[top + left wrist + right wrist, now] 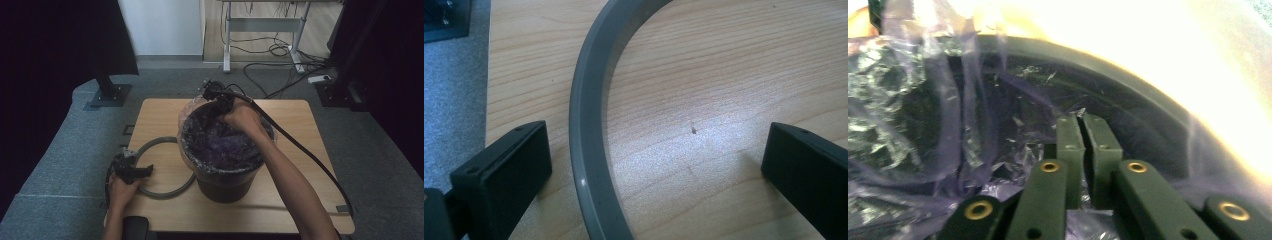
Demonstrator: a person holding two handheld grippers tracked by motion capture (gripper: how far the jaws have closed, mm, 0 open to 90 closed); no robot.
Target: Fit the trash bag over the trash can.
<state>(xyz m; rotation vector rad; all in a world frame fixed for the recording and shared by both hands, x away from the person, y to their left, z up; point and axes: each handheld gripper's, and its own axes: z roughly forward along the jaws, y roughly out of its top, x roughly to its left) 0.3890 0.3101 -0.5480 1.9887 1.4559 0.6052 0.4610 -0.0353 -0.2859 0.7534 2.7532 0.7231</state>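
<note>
A dark bin (pixel 227 170) lined with a clear plastic bag (pixel 220 142) stands at the middle of the wooden counter (pixel 295 150) in the high view, the bag's film crumpled down inside and folded out over the rim. The right hand-held gripper (pixel 218 97) sits at the bin's twelve o'clock edge, the person's right hand (pixel 243 118) wrapped around it from the one o'clock side and its black cable (pixel 305 150) trailing off toward five o'clock across the counter. In the right gripper view the right hand-held gripper (pixel 1087 131) has its jaws drawn together, almost touching, just inside the curved bin wall (pixel 1128 75); crinkled bag film (pixel 938 115) lies around and behind the tips, but whether any of it is pinched between them cannot be told. At about nine o'clock from the bin a grey ring (pixel 165 192) lies flat on the counter, its right arc close to the bin's base. The left hand-held gripper (pixel 131 170) rests at the ring's nine o'clock side, held by the left hand (pixel 121 191). In the left gripper view the left hand-held gripper (pixel 656 160) stands wide open, its jaws straddling the grey ring (pixel 589 140); the band runs close beside the jaw on the view's left without being clamped, and bare wood (pixel 704 100) shows between the band and the other jaw.
</note>
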